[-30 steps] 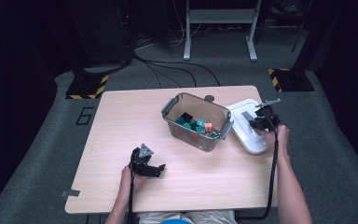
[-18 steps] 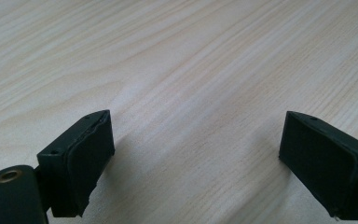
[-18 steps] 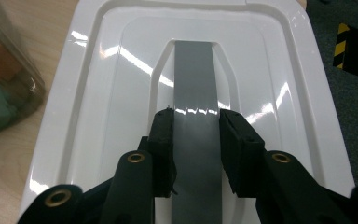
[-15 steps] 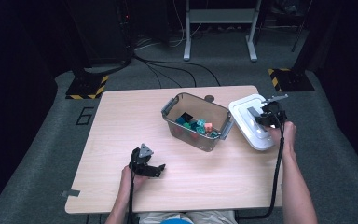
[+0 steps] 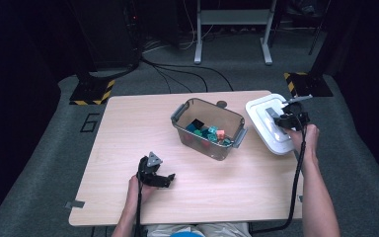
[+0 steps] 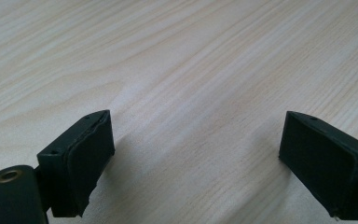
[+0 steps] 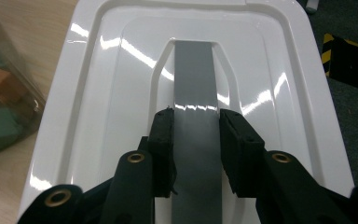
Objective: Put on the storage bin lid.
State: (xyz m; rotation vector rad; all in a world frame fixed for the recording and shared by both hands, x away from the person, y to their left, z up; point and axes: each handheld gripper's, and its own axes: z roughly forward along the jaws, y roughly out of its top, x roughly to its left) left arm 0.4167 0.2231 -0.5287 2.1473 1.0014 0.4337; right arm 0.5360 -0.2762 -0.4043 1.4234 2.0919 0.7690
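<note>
Right gripper view: right hand-held gripper point(image 7: 196, 154) clamps unlabelled lid's point(image 7: 98, 93) grey handle point(image 7: 193, 74).

You've got a glossy white lid point(image 7: 98, 107) with a flat grey handle strip point(image 7: 194, 84) running down its middle, and your right gripper point(image 7: 195, 140) is all black with little brass rivets. Your left gripper point(image 6: 196, 158) is the same black, over a pale light-wood table point(image 5: 128, 128) with fine grain lines. Centre of the high view, the clear bin point(image 5: 208, 129) has grey latches and teal, green and orange-red blocks point(image 5: 208, 133) inside. Yellow-black hazard stripes point(image 5: 94, 91) sit at the upper left on the dark grey floor.
</note>
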